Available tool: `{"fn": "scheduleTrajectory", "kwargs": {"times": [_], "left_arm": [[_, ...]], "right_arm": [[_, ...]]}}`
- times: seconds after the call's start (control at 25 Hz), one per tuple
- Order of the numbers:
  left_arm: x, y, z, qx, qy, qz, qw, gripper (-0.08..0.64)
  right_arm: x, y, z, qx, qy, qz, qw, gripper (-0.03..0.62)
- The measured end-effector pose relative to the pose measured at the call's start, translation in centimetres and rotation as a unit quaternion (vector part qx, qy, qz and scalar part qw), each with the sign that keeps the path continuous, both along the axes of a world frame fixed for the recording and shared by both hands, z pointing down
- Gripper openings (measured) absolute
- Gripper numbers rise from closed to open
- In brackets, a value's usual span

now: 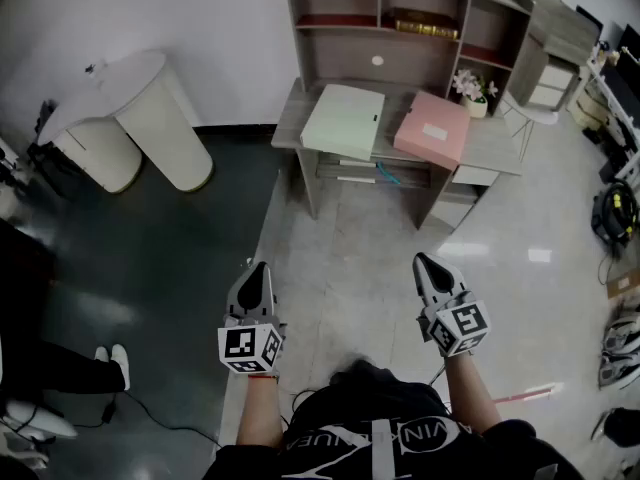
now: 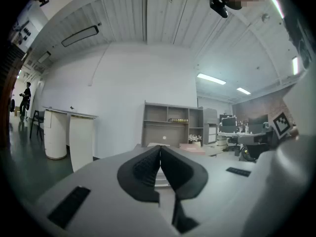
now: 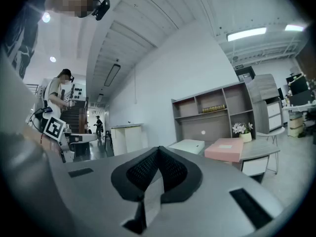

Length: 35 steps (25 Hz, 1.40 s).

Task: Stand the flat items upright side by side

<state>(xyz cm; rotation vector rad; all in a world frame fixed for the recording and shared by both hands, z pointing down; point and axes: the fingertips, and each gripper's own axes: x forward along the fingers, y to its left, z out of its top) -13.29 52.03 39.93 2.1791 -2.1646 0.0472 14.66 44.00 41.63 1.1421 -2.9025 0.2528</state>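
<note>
A pale green flat box [image 1: 344, 120] and a pink flat box [image 1: 433, 128] lie flat, side by side, on a grey desk [image 1: 492, 146] far ahead. The right gripper view shows the green box [image 3: 188, 146] and the pink box [image 3: 227, 149] too. My left gripper [image 1: 259, 267] and right gripper [image 1: 421, 260] are held level over the floor, well short of the desk. Both are shut with nothing between the jaws. In the left gripper view the pink box [image 2: 193, 148] peeks over the shut jaws.
The desk carries a shelf hutch [image 1: 400, 18] with books [image 1: 425, 26] and a small flower pot [image 1: 474, 93]. A white rounded counter [image 1: 130, 118] stands at the left. A bystander's legs and shoes [image 1: 108, 360] are at the left edge. Cables and gear [image 1: 612, 218] lie at the right.
</note>
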Motion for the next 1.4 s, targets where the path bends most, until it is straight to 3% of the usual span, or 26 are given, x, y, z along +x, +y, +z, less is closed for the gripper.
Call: {"fn": "scheduleTrajectory", "kwargs": {"times": [0.24, 0.48, 0.88, 1.04, 1.2, 1.28, 1.4], "left_arm": [[0.3, -1.0, 0.8, -0.005, 0.005, 0.000, 1.0000, 0.005], [1.0, -1.6, 1.4, -0.010, 0.004, -0.005, 0.9999, 0.005], [1.6, -1.1, 1.8, -0.006, 0.007, -0.033, 0.9994, 0.005], [1.2, -1.8, 1.1, 0.000, 0.006, -0.037, 0.9993, 0.005], [0.3, -3.6, 1.0, 0.004, 0.009, -0.043, 0.9990, 0.032], [-0.1, -5.1, 1.8, -0.004, 0.011, -0.039, 0.9992, 0.084], [-0.7, -7.6, 2.6, -0.012, 0.013, -0.025, 0.9995, 0.091]], "right_arm": [[0.6, -1.3, 0.4, -0.003, -0.016, 0.009, 1.000, 0.009], [1.3, -2.0, 1.5, -0.003, 0.009, 0.004, 1.000, 0.009], [1.8, -2.7, 2.5, -0.005, 0.004, -0.022, 1.000, 0.009], [2.5, -3.9, 2.8, -0.004, 0.021, -0.005, 1.000, 0.009], [2.3, -5.8, 2.8, -0.004, 0.021, 0.001, 1.000, 0.092], [2.2, -7.1, 3.3, -0.011, 0.018, 0.007, 1.000, 0.098], [1.5, -9.3, 4.1, -0.024, 0.015, 0.015, 0.999, 0.098]]}}
